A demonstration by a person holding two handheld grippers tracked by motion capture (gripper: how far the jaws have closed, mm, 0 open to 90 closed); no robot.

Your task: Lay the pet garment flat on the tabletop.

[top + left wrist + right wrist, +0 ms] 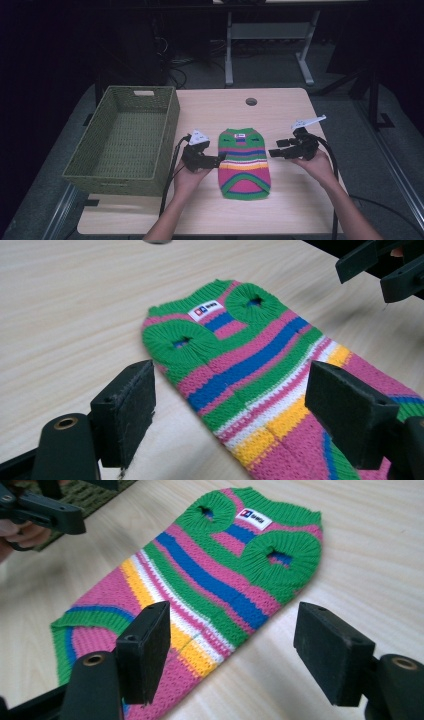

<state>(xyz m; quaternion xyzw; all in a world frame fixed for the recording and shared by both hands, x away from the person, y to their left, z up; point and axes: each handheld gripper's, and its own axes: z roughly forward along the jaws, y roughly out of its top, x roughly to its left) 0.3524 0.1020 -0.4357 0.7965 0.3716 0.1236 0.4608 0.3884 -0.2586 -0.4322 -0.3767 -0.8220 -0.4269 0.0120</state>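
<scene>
sweater (244, 162) flat (striped) | left gripper (220, 159) open | right gripper (272, 152) open

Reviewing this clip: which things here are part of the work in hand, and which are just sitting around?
In the job:
- striped knit sweater, flat on the table
- left gripper, open beside it
- right gripper, open beside it

Probably next, untouched:
- green woven basket, empty

Just lying about:
- cable hole in the tabletop
- desk frame behind
</scene>
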